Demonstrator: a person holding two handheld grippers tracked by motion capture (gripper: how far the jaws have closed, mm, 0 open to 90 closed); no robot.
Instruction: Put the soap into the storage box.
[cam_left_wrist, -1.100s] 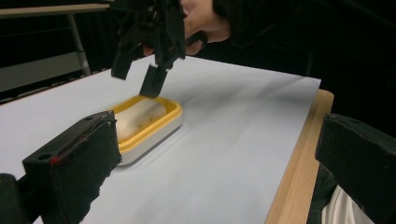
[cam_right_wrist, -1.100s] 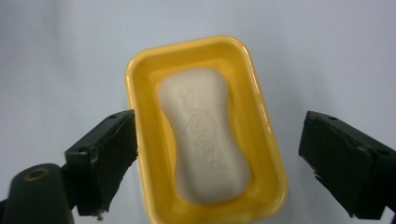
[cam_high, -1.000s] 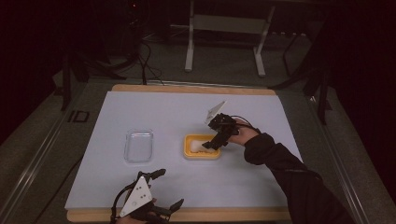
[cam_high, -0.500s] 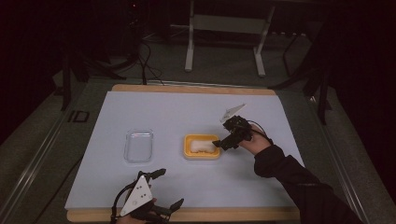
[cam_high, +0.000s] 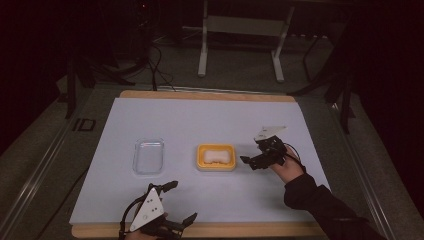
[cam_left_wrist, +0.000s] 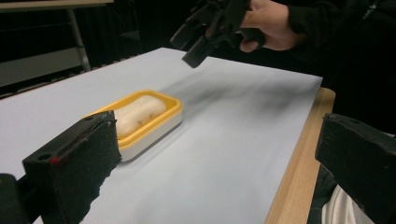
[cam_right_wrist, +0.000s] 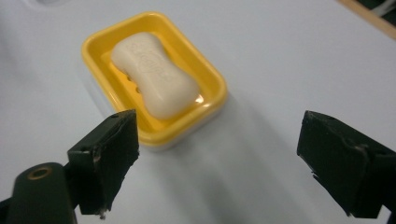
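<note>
White sheet (cam_high: 200, 120) covers your table; your right gripper (cam_right_wrist: 219, 163) hovers spread and empty just short of the yellow soap dish (cam_right_wrist: 212, 84) holding soap (cam_right_wrist: 156, 74); your left gripper (cam_left_wrist: 215, 172) gapes empty too.

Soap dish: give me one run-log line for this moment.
soap in yellow dish | right gripper open beside dish | left gripper open, near edge | clear lid left of dish

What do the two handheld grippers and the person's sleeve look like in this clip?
Both the left gripper and the right gripper are black with blocky two-jaw ends. Each carries a pale grey three-cornered plate on top and trails a thin black cable. The right arm wears a dark sleeve.
</note>
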